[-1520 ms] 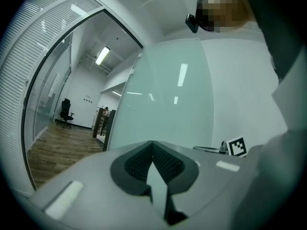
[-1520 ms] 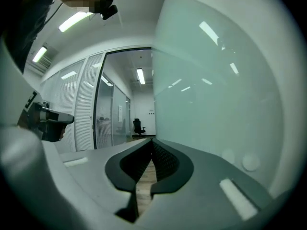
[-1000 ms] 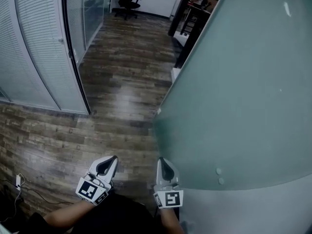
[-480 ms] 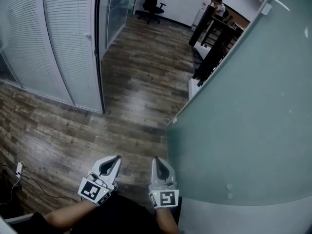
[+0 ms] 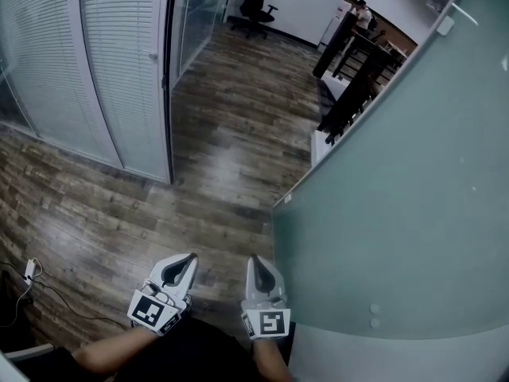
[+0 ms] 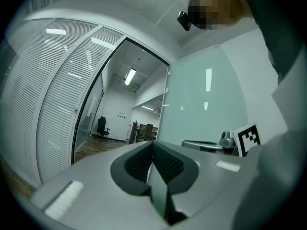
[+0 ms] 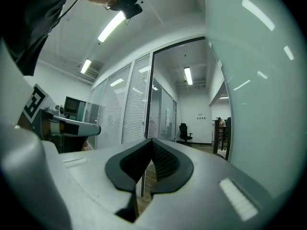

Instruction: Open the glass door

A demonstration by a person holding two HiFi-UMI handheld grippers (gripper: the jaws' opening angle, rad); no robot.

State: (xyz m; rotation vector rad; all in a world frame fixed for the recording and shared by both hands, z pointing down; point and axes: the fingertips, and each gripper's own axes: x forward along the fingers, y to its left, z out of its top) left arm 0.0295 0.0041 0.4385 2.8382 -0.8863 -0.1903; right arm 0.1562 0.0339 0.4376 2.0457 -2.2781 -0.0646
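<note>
The frosted glass door (image 5: pixel 398 197) fills the right side of the head view, and its near edge (image 5: pixel 274 205) stands over the wooden floor. Two small round fittings (image 5: pixel 374 313) sit low on the pane. My left gripper (image 5: pixel 189 258) and right gripper (image 5: pixel 253 259) are held close to my body at the bottom, side by side, both shut and empty. The right one is just left of the door's edge, not touching it. The left gripper view shows shut jaws (image 6: pixel 153 145) with the door (image 6: pixel 201 109) beyond. In the right gripper view the shut jaws (image 7: pixel 152 142) have the door (image 7: pixel 254 80) at the right.
A glass partition with white blinds (image 5: pixel 79 54) and a dark frame (image 5: pixel 169 78) stands at the left. Past the doorway are an office chair (image 5: pixel 256 2), a dark railing (image 5: pixel 350 78) and a person (image 5: pixel 362 10) far off. A cable (image 5: pixel 32 281) lies on the floor at the lower left.
The head view has swung, so the partition, the chair and the door's edge now sit further right. The right gripper has shifted slightly left of the door's edge. Both grippers stay shut.
</note>
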